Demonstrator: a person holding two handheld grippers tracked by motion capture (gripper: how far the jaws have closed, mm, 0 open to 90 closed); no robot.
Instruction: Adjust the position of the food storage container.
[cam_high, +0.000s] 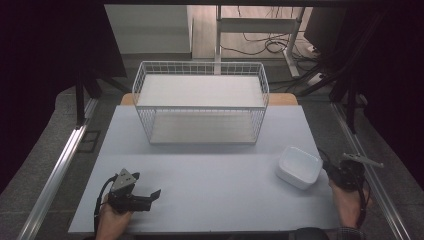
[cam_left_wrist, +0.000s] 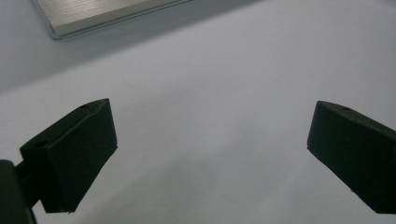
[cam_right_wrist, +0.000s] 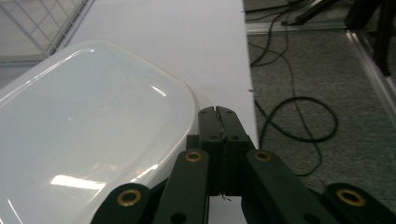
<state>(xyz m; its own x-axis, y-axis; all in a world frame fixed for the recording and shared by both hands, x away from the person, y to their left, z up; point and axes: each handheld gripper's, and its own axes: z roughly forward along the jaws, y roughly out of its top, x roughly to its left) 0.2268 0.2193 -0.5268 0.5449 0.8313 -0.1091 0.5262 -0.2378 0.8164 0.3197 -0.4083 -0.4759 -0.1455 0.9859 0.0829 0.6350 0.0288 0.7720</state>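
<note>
A white square bowl (cam_high: 299, 167) with rounded corners sits on the pale table (cam_high: 210, 190) near its right edge. My right gripper (cam_high: 331, 169) is just right of the bowl; in the right gripper view its jaws are pressed together, shut (cam_right_wrist: 217, 112), beside the bowl's rim (cam_right_wrist: 88, 130) with nothing visible between them. My left gripper (cam_high: 147, 184) rests low at the table's front left, far from the bowl. In the left gripper view it is open (cam_left_wrist: 210, 123), jaws wide apart over bare tabletop.
A white two-level wire basket (cam_high: 200, 102) stands at the back middle of the table; a corner of its floor panel (cam_left_wrist: 102, 14) shows ahead of the left gripper. Cables (cam_right_wrist: 299, 112) lie on the grey floor beyond the table's right edge. Metal rails run along both sides.
</note>
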